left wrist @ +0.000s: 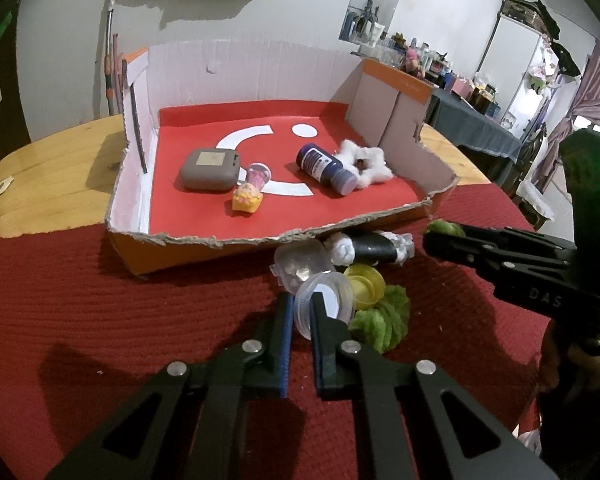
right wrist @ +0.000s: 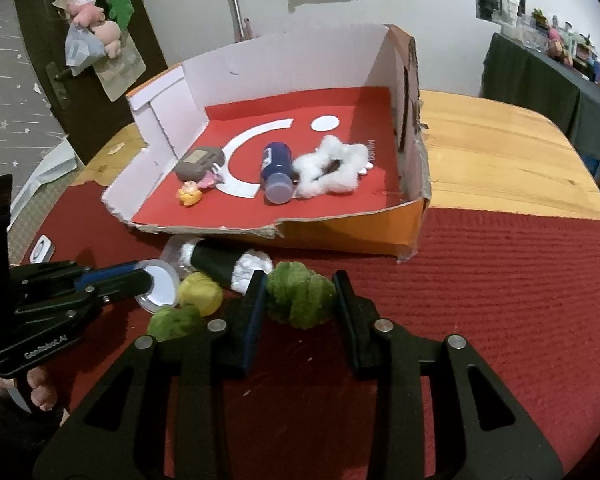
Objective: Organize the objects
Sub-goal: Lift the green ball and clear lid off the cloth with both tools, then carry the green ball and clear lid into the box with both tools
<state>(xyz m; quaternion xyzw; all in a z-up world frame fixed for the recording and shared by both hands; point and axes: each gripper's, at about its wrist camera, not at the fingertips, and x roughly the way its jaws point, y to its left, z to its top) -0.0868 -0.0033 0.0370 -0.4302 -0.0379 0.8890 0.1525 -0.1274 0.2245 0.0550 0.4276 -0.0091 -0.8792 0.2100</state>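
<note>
Left gripper [left wrist: 300,312] low over the red mat [left wrist: 100,300], fingers [left wrist: 284,320] pinching the rim of a clear plastic lid [left wrist: 332,300] — 1 finger inside the rim, 1 outside. Same grip seen from the right wrist view: lid [right wrist: 160,284] tilted up off the mat [right wrist: 500,280].

Right gripper [right wrist: 300,300] closed around a green fuzzy pompom [right wrist: 300,298], fingers [right wrist: 256,308] touching it on both sides. From the left wrist view, only a bit of green pompom [left wrist: 444,227] showing past the right gripper [left wrist: 440,236] tips.

Still on the mat, just in front of the box:
- second green pompom [left wrist: 384,320], touching the lid
- yellow cap [left wrist: 366,282], just beside the lid
- small clear container [left wrist: 300,264]
- black roll with white ends [left wrist: 370,248], lying against the box front wall

Cardboard box [left wrist: 140,152] with red floor, front wall torn low, half on the mat and half on the wooden desk [left wrist: 52,168]. Inside:
- grey case [left wrist: 209,169], left
- pink cup [left wrist: 259,174] and yellow toy [left wrist: 247,198], just beside the case
- blue bottle [left wrist: 326,168] on its side — cap toward the front
- white fluffy ring [left wrist: 366,164], touching the bottle
</note>
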